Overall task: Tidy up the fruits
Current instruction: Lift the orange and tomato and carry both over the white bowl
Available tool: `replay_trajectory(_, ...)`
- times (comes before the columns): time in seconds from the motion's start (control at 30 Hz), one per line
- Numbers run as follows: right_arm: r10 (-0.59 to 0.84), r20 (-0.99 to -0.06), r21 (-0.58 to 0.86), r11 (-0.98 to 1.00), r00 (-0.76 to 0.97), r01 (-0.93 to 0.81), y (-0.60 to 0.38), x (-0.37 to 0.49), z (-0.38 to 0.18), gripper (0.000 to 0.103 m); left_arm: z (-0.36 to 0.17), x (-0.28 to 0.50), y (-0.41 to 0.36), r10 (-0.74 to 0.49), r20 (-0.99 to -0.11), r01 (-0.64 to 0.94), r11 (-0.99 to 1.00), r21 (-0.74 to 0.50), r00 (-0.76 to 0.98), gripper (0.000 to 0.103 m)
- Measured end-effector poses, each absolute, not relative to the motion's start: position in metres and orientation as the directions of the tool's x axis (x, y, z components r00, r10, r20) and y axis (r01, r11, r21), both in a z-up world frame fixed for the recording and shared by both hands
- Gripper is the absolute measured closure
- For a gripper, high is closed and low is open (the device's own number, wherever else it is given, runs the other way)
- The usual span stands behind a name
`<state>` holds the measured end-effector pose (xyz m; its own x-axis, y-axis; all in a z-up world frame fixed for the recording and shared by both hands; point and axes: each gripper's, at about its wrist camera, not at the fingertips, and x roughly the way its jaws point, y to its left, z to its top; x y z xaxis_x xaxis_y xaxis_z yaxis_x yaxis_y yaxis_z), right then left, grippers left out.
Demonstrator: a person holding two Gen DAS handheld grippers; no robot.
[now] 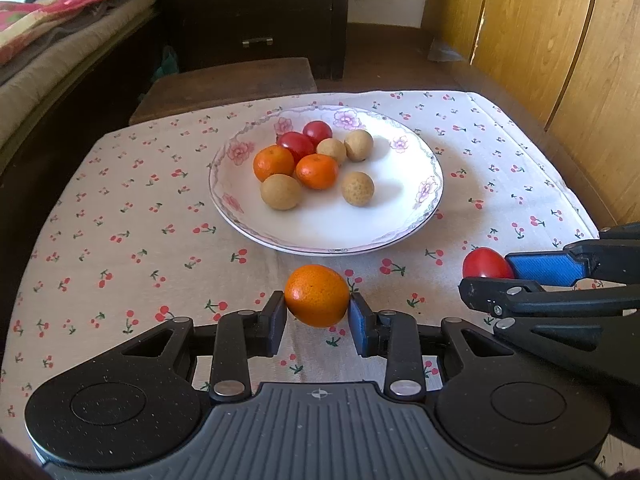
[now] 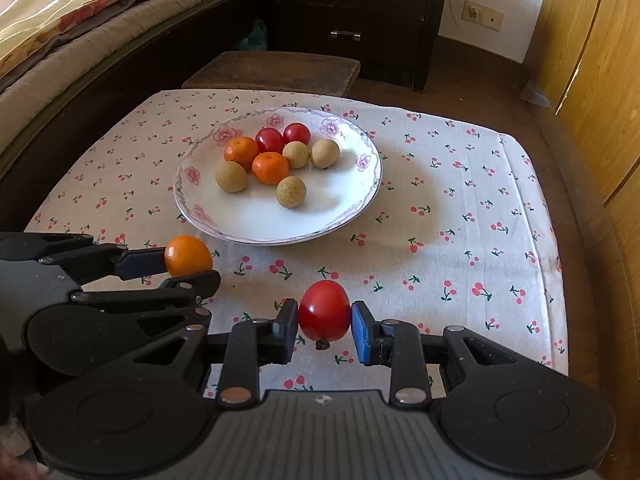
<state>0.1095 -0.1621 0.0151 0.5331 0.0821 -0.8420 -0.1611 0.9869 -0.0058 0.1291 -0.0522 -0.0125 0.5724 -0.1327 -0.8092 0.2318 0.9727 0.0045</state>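
Left wrist view: the left gripper [image 1: 317,312] is clamped on a tangerine [image 1: 317,295], held on the near side of the floral plate [image 1: 404,216]. The plate carries two tangerines, two red tomatoes and four longans. At far right, the right gripper [image 1: 490,280] grips a red tomato [image 1: 486,263] over the cherry-print tablecloth [image 1: 120,208].

Right wrist view: the right gripper [image 2: 325,322] pinches the red tomato [image 2: 324,311] between both pads. At left, the left gripper [image 2: 188,270] holds the tangerine [image 2: 188,255], near the floral plate [image 2: 352,208].
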Motion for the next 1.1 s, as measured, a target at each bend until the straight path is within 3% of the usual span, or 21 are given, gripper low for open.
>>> replay_trajectory(0.53, 0.123, -0.821, 0.047, 0.988, 0.558, -0.149, -0.161, 0.121, 0.036, 0.072, 0.012, 0.133, -0.046, -0.131, -0.779, 0.221, 0.975, 0.01, 0.614, 0.062)
replay_trajectory(1.1, 0.194, -0.831, 0.17, 0.981, 0.521, -0.093, -0.165, 0.171, 0.032, 0.072, 0.016, 0.178, -0.034, -0.16, -0.793, 0.168, 0.983, -0.074, 0.588, 0.063)
